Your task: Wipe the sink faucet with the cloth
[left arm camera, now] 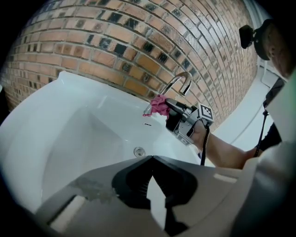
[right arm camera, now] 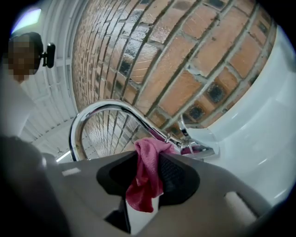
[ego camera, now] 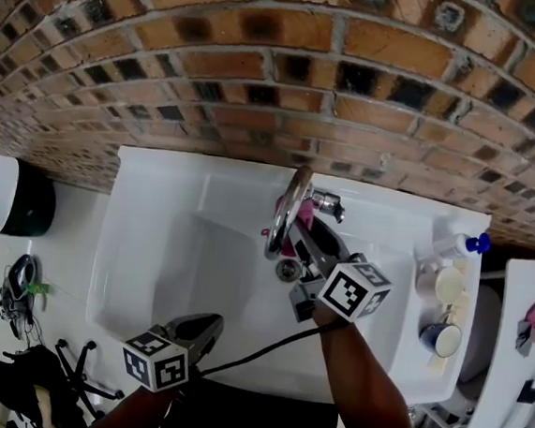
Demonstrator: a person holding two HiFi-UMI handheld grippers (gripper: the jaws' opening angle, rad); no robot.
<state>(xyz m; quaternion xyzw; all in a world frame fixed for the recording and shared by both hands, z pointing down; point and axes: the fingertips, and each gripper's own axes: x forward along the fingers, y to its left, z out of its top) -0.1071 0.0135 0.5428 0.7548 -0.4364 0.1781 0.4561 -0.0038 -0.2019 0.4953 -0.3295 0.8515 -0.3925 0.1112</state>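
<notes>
1. sink (ego camera: 142,243): white basin set against a brick wall (ego camera: 263,67). The spout partly overlaps the drain (ego camera: 287,270) in the head view, and the person's arms partly hide the near rim.

2. faucet (right arm camera: 99,111): chrome gooseneck arching out over the basin. In the head view its base is hidden behind the cloth and the gripper. A small lever (ego camera: 328,203) shows on the wall side, but its detail is hard to make out.

3. cloth (right arm camera: 147,180): pink and bunched, pinched between the jaws of the right gripper (ego camera: 308,239). Its upper end lies at the spout's lower run near the base, and its lower end hangs loose between the jaws. The head view shows only a small pink patch beside the spout. Whether the cloth presses on the metal or merely meets it cannot be told.

4. right gripper: jaws clamped on the cloth, at the faucet. The forearm (ego camera: 364,387) behind it is cut off at the bottom edge.

5. left gripper (ego camera: 202,324): jaws brought together with nothing between them. It is held over the near side of the basin, well apart from the faucet, and faces the drain.

6. Right ledge: bottle (ego camera: 462,244) with a blue cap, a white cup (ego camera: 440,283) and a blue cup (ego camera: 441,338). Their contents are not visible.

7. Left of the sink: rounded black-and-white object (ego camera: 6,194), cut by the frame edge, identity unclear
</notes>
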